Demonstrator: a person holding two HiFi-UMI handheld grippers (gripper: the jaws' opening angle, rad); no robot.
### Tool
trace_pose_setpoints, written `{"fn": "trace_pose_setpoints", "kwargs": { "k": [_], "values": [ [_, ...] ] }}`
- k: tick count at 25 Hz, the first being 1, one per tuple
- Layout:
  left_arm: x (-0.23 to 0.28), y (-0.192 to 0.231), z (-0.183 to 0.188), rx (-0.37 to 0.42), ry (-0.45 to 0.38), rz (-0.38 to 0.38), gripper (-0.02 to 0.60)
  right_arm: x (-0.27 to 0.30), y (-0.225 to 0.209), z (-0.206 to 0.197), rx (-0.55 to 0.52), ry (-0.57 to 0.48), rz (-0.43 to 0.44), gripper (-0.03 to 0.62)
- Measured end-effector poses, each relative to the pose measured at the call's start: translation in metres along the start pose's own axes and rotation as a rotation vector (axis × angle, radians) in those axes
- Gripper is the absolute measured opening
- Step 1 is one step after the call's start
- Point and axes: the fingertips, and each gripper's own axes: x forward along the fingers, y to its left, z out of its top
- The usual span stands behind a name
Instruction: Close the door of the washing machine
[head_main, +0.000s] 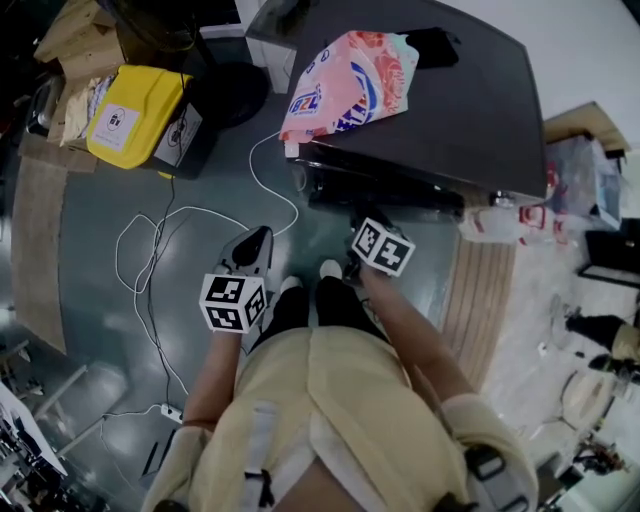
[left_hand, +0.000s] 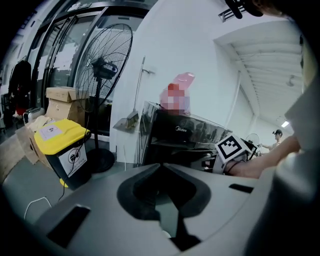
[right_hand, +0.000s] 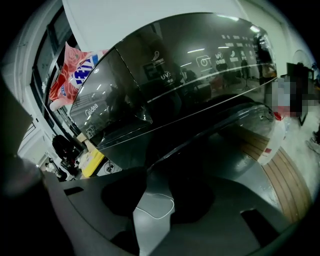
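The washing machine (head_main: 450, 90) is a black glossy box in front of me; a pink detergent bag (head_main: 345, 80) lies on its top. In the right gripper view its shiny front (right_hand: 175, 75) fills the frame, and a dark curved panel (right_hand: 225, 122) juts out low on it. I cannot tell if that panel is the door. My right gripper (right_hand: 160, 187) hangs close before the lower front, open with only floor between its jaws; its marker cube (head_main: 383, 247) shows. My left gripper (head_main: 262, 238) hangs to the left, tips together, empty, apart from the machine (left_hand: 185, 132).
A white cable (head_main: 270, 190) loops over the floor under the grippers. At the back left stand a yellow-lidded bin (head_main: 135, 110), a floor fan (left_hand: 102, 70) and cardboard boxes (head_main: 75, 35). A wooden slatted board (head_main: 490, 290) lies to the right of the machine.
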Motion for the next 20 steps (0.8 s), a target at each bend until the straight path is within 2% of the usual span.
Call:
{"fn": "trace_pose_setpoints", "kwargs": {
  "k": [4,15,20],
  "values": [
    [-0.001,-0.001,0.002,0.000,-0.007,-0.011,0.014,-0.011,0.003,0.000,-0.020,-0.013,0.010,0.129],
    [-0.001,-0.004,-0.001,-0.011,0.009,-0.054,0.014,-0.042,0.013,0.003,0.037,-0.038,0.072,0.129],
    [0.004,-0.010,0.004,-0.008,0.004,-0.074,0.014,-0.058,0.021,0.006,0.003,-0.044,0.095,0.127]
  ]
}}
